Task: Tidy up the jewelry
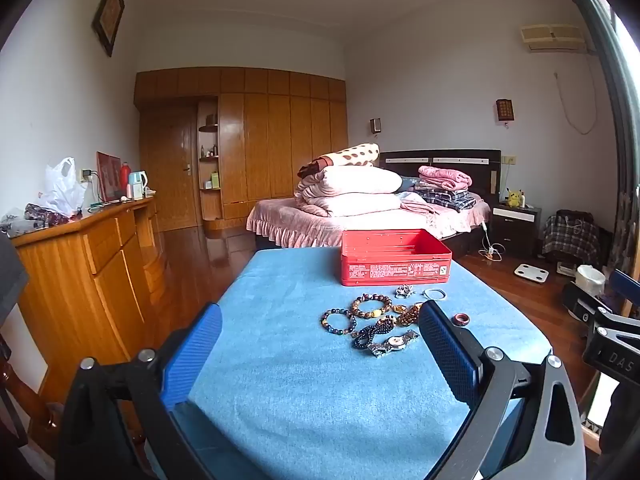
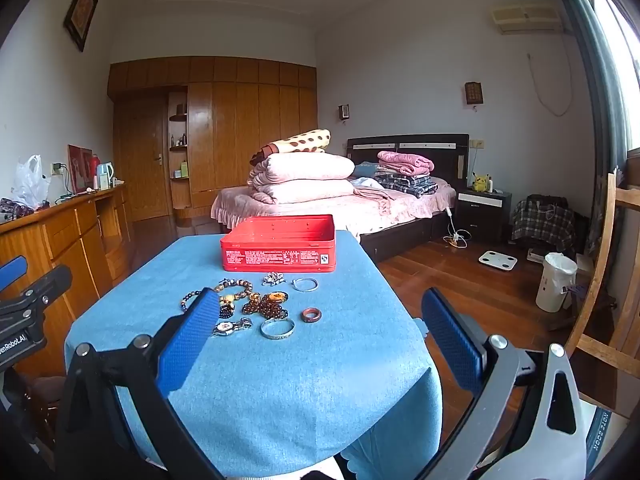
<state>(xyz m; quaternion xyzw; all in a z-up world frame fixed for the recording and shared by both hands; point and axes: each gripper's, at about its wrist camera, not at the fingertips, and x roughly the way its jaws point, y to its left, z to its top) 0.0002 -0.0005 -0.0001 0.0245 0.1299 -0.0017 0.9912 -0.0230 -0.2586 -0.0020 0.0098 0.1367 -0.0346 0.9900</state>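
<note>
A table draped in a blue cloth (image 2: 256, 380) fills both views. Near its far edge sits an open red tin (image 2: 279, 245), likely meant to receive the jewellery. Just before it lie beaded bracelets (image 1: 371, 306), a wristwatch (image 1: 394, 342), a silver bangle (image 2: 277, 328) and a reddish ring (image 2: 311, 314). The left gripper (image 1: 320, 344) and right gripper (image 2: 320, 332) hover above the near edge, jaws spread wide and empty.

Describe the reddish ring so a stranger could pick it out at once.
Start at the red tin at the far end of the blue-covered table; the jewelry lies just in front of it. The reddish ring sits alone at the right edge of that cluster, beside the larger silver bangle. It is the only small, thick, brownish-red band.
</note>
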